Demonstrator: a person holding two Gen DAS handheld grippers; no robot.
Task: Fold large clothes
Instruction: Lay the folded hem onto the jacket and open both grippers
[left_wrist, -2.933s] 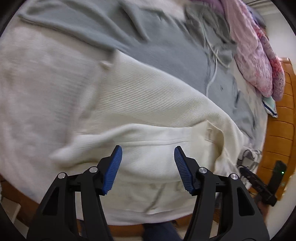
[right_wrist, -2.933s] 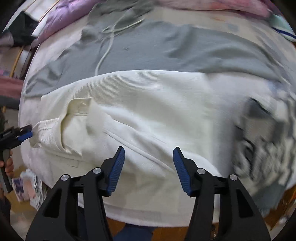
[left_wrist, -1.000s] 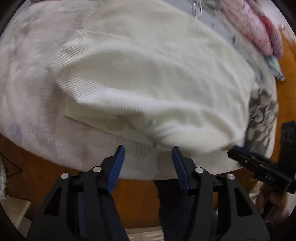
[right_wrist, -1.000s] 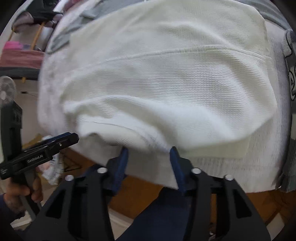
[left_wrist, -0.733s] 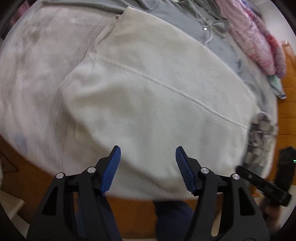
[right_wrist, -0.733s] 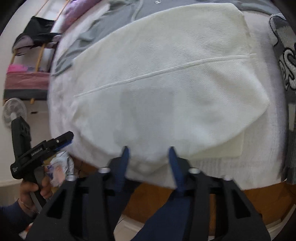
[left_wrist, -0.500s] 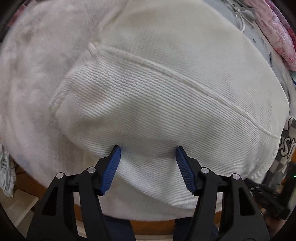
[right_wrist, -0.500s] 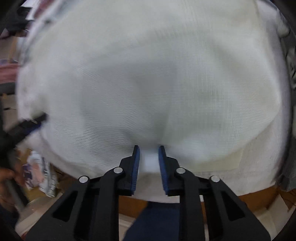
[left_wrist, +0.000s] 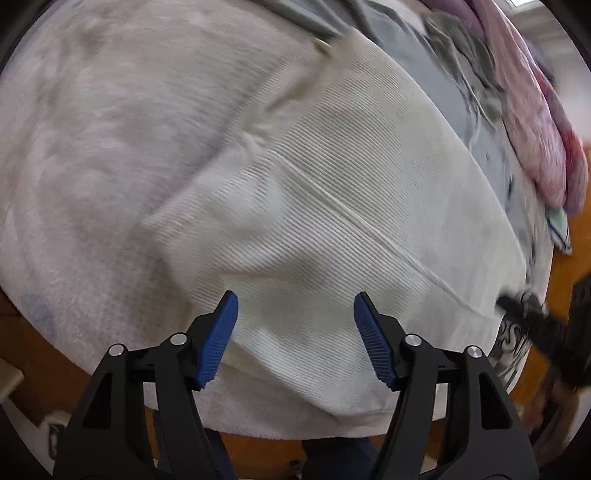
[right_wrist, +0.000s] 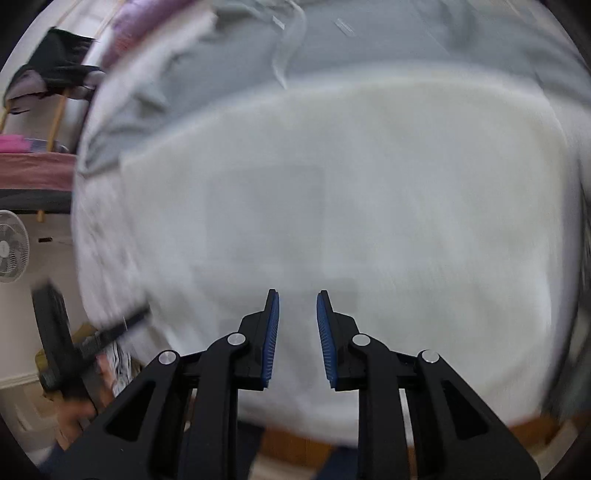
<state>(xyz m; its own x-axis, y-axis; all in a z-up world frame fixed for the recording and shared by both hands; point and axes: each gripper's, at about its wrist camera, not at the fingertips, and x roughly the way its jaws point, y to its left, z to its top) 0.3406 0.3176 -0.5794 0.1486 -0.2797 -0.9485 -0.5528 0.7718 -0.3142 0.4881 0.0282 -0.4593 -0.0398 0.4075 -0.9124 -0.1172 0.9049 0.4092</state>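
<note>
A cream ribbed garment lies folded on the white bed cover, with a seam running diagonally across it. My left gripper is open and empty above its near edge. In the right wrist view the same garment is motion-blurred. My right gripper hovers over its near part with the jaws a narrow gap apart and nothing between them. The right gripper also shows in the left wrist view at the garment's right corner.
A grey hoodie lies beyond the cream garment. A pink quilt is at the far right. A black-and-white patterned cloth lies at the right edge. The wooden bed frame runs along the near side. A fan stands left.
The right gripper has let go of the cream cloth, opened slightly and lifted off. The left gripper stayed open and pulled back a little. The garment's folded layer now lies flat.
</note>
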